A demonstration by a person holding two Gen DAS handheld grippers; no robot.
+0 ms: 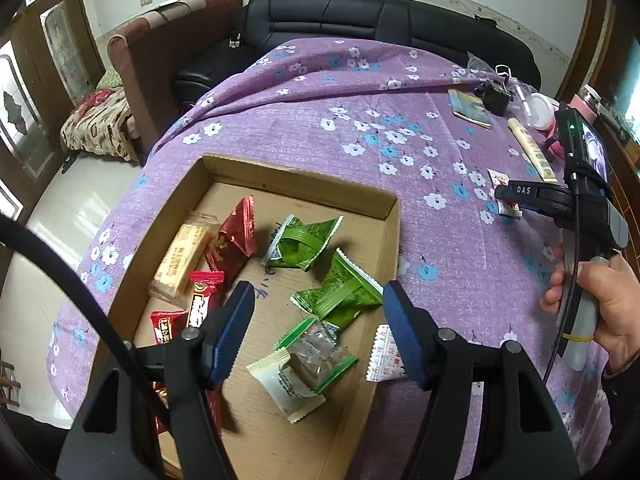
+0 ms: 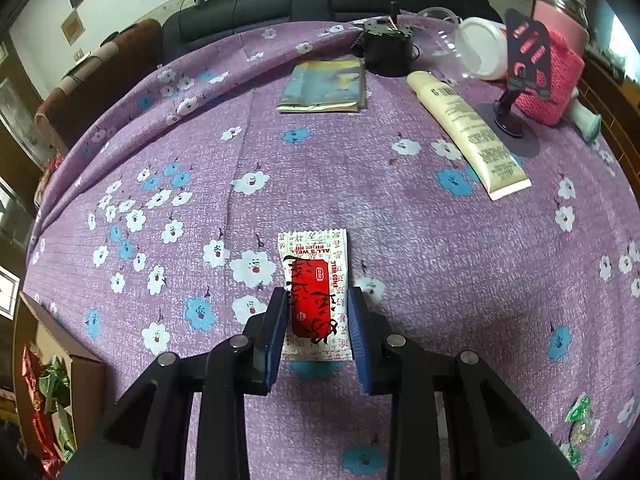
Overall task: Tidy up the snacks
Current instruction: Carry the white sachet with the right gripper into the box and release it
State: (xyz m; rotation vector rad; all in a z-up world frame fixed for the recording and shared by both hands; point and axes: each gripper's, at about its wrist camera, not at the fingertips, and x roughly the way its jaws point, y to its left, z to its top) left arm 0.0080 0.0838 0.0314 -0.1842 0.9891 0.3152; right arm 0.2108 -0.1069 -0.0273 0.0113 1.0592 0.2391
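A shallow cardboard box [image 1: 304, 184] on the purple flowered cloth holds several snacks: green packets [image 1: 304, 240], a red packet [image 1: 236, 236], a beige bar [image 1: 180, 260] and a white packet [image 1: 288, 384]. My left gripper [image 1: 320, 300] hangs open over the box with nothing between its pads. A white packet [image 1: 384, 356] lies just outside the box's right wall. Further right, a white and red snack packet [image 2: 316, 292] lies flat on the cloth. My right gripper [image 2: 316, 320] is shut on it, its blue pads against the packet's two long edges. A hand [image 1: 600, 300] holds that gripper's handle.
At the far right of the table lie a cream tube [image 2: 468, 136], a booklet [image 2: 324, 86], a black object [image 2: 386, 50], a white jar [image 2: 480, 46] and a pink knitted jar [image 2: 556, 76]. A green-edged candy [image 2: 580, 420] lies near the front right. A black sofa [image 1: 360, 16] stands behind the table.
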